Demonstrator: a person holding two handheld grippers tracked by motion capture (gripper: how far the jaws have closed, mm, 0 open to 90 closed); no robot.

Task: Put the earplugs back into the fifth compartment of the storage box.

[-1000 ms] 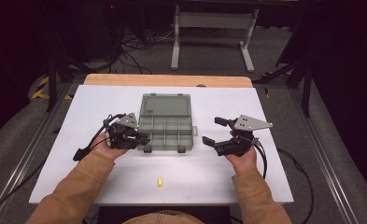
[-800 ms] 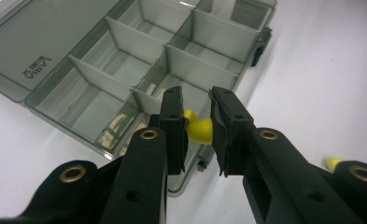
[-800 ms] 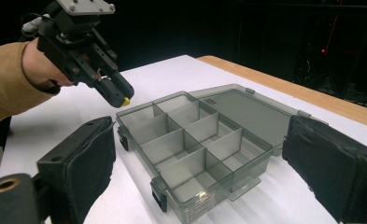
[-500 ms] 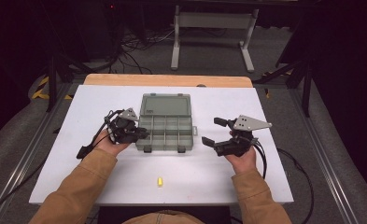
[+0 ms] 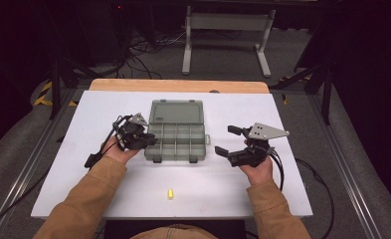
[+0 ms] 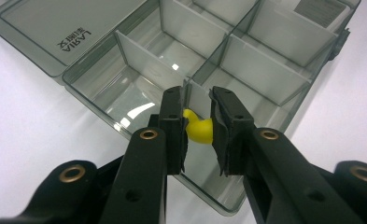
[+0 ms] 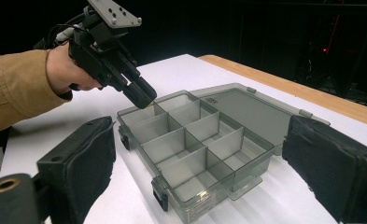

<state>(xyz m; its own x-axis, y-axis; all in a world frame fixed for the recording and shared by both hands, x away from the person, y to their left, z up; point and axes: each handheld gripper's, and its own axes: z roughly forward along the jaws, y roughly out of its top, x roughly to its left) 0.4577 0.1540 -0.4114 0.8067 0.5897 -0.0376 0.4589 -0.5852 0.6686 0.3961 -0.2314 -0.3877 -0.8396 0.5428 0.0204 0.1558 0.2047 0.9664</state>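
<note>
From the high view, the open grey compartment box [image 5: 176, 136] lies on the white table [image 5: 63, 164] with its lid folded back; the left gripper [image 5: 150, 141] is at the box's left edge, the right gripper [image 5: 227, 140] well off its right side, and a small yellow piece [image 5: 170, 193] lies on the table in front of the box. In the left gripper view, the jaws stand narrow, pinching a yellow earplug [image 6: 198, 129] just above a near-edge compartment of the box. In the right gripper view, that gripper's padded jaws gape wide on either side of the box, holding nothing, while the left gripper hangs over the box's far corner.
</note>
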